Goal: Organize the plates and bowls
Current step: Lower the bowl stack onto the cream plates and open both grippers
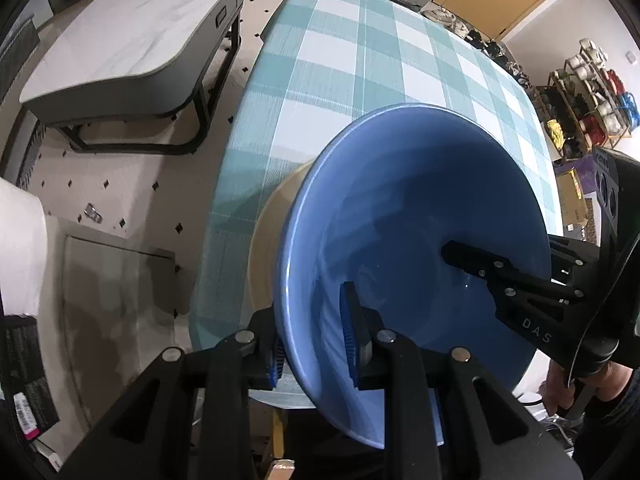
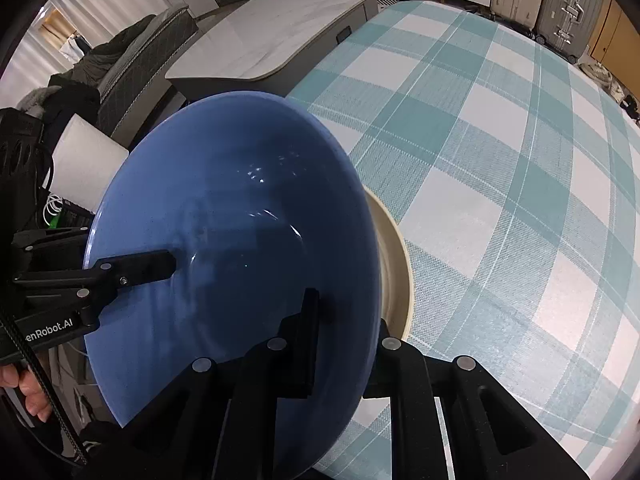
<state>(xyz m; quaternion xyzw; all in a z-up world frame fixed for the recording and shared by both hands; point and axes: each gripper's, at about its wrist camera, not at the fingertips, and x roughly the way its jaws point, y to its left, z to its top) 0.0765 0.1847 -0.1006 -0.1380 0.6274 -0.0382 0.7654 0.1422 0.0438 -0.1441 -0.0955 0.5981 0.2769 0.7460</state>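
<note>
A wide blue bowl hangs tilted over the near corner of a table with a teal checked cloth. My left gripper is shut on the bowl's rim, one finger inside and one outside. My right gripper is shut on the opposite rim the same way. Right under the bowl lies a cream dish, mostly hidden; only its edge shows. I cannot tell whether the bowl touches it.
A low marble-top table stands on the tiled floor beside the clothed table. A white paper roll is close by. Suitcases and a shelf of cables line the far walls.
</note>
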